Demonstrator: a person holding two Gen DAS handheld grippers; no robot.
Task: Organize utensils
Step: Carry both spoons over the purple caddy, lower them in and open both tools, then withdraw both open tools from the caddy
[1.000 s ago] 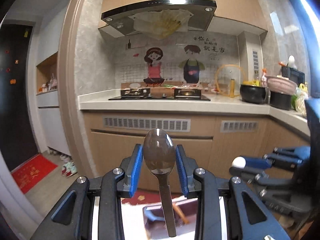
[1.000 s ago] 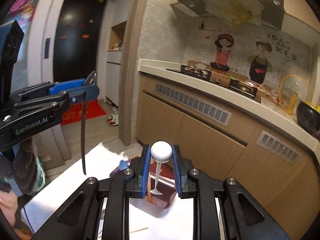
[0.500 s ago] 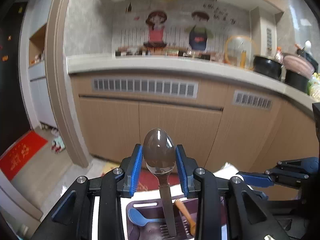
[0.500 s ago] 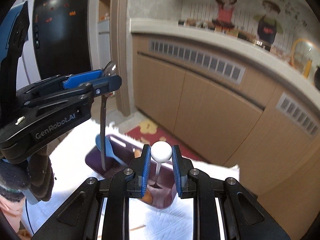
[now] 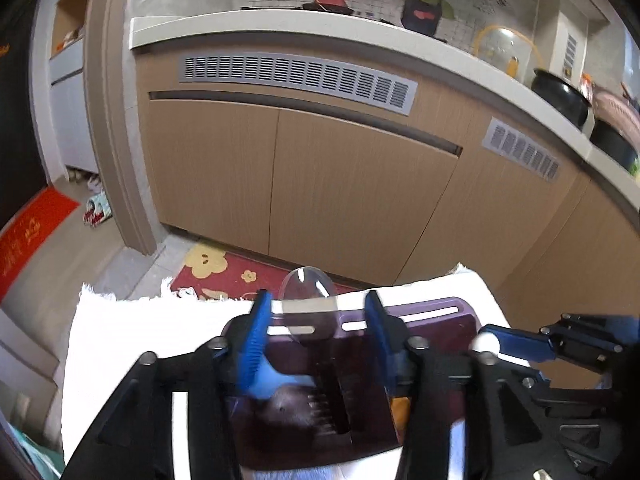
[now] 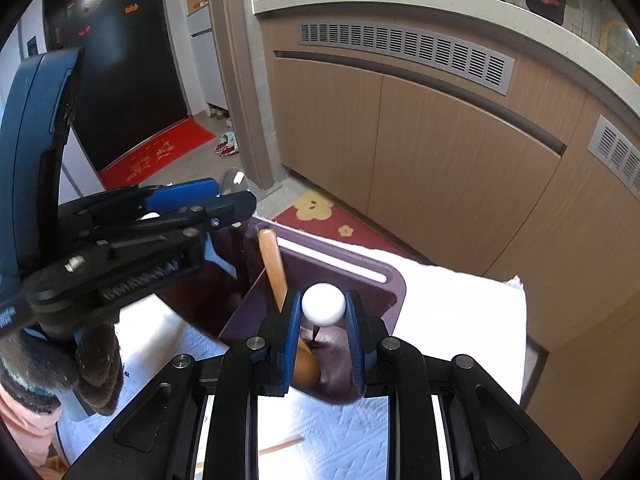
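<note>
- Metal spoon (image 5: 307,304), blurred and see-through, hangs bowl-up between the opening jaws of the left gripper (image 5: 316,322), pads clear of it, over the purple utensil tray (image 5: 436,320).
- Right view: the right gripper (image 6: 323,307) pinches a white ball-ended utensil (image 6: 323,303), jaws easing apart, above the tray's compartment beside an orange-handled spoon (image 6: 274,268).

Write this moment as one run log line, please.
left claw: opening, metal spoon between pads | right claw: opening, white spoon between pads | both over purple caddy

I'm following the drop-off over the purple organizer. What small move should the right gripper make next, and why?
Probably open the right gripper: its jaws are just starting to part, the white spoon is still between them, and its handle already hangs into the purple organizer.
</note>
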